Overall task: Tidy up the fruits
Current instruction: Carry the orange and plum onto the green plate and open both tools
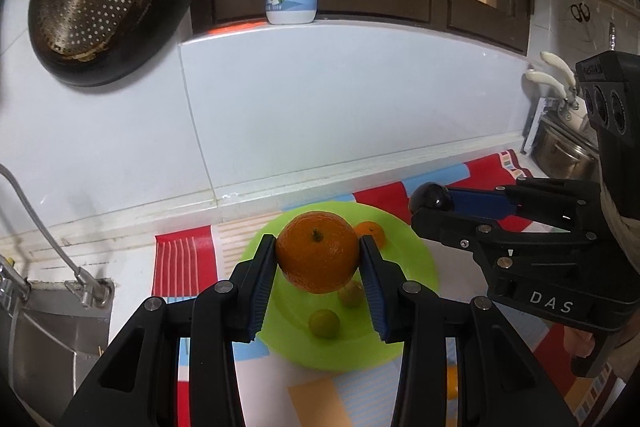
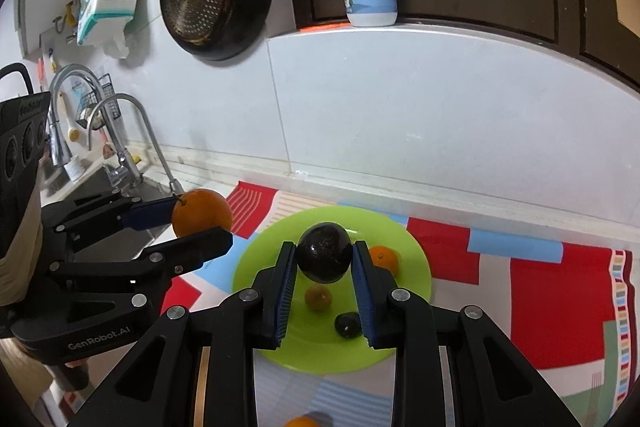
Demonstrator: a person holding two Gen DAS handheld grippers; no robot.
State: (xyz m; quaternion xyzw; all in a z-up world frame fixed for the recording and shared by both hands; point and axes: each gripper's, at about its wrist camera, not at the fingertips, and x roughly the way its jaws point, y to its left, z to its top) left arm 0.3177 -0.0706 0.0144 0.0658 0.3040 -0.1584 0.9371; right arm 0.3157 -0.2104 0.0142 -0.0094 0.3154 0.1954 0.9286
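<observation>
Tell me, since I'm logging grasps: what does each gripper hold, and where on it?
The left gripper clamps a large orange by its opposite sides, stem facing the camera. The right gripper clamps a dark round fruit across its sides.

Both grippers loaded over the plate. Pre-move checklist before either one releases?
1. Left gripper clamped on the large orange: ok.
2. Right gripper clamped on the dark fruit: ok.
3. Both fruits lifted off the green plate: ok.
4. Grippers apart from each other: ok.
5. Bare spot on the plate for a drop: ok, though small orange, a second small orange fruit and small dark fruit already lie there.
6. Where each fruit should go: cannot tell.
</observation>
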